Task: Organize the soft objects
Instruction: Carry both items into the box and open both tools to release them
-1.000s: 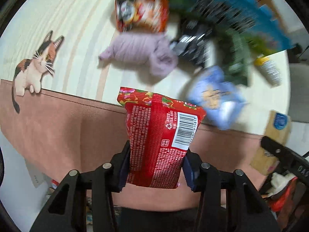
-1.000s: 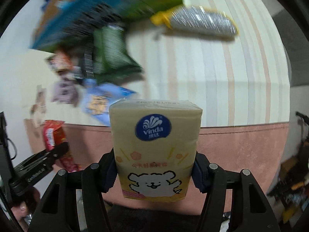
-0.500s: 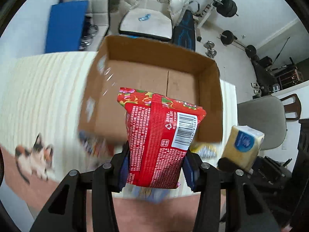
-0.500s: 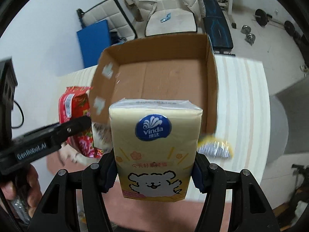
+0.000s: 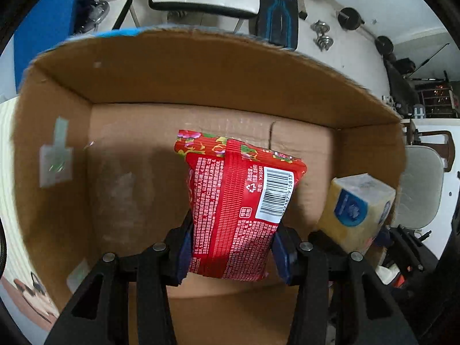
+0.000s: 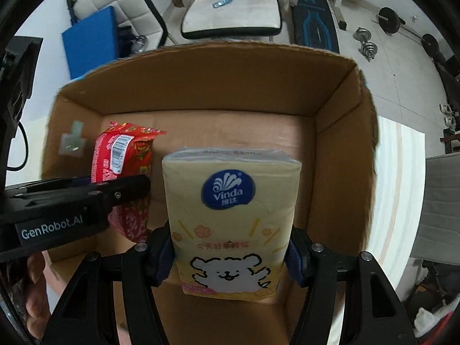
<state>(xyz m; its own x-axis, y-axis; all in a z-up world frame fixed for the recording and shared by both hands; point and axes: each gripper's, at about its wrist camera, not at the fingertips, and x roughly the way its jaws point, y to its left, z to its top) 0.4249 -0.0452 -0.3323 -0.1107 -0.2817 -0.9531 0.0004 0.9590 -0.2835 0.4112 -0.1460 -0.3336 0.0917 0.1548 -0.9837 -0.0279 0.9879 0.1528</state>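
Observation:
My left gripper (image 5: 231, 254) is shut on a red snack packet (image 5: 238, 201) and holds it over the open cardboard box (image 5: 201, 69). My right gripper (image 6: 230, 254) is shut on a yellow Vinda tissue pack (image 6: 233, 218), also held above the box (image 6: 224, 69). In the left wrist view the tissue pack (image 5: 356, 210) shows at the right, near the box's right wall. In the right wrist view the left gripper (image 6: 95, 192) and the red packet (image 6: 120, 155) show at the left. The box floor looks bare.
The box stands on a striped tablecloth (image 6: 399, 189) with a brown border. Behind the table are a cushioned chair (image 6: 233, 14), a blue pad (image 6: 92, 40), a weight bench (image 6: 313, 20) and dumbbells (image 6: 365, 43). A grey chair (image 5: 419, 189) stands to the right.
Both grippers have swung up from the pile of items on the table and moved forward to the box, which now fills both views. Each keeps hold of its item.

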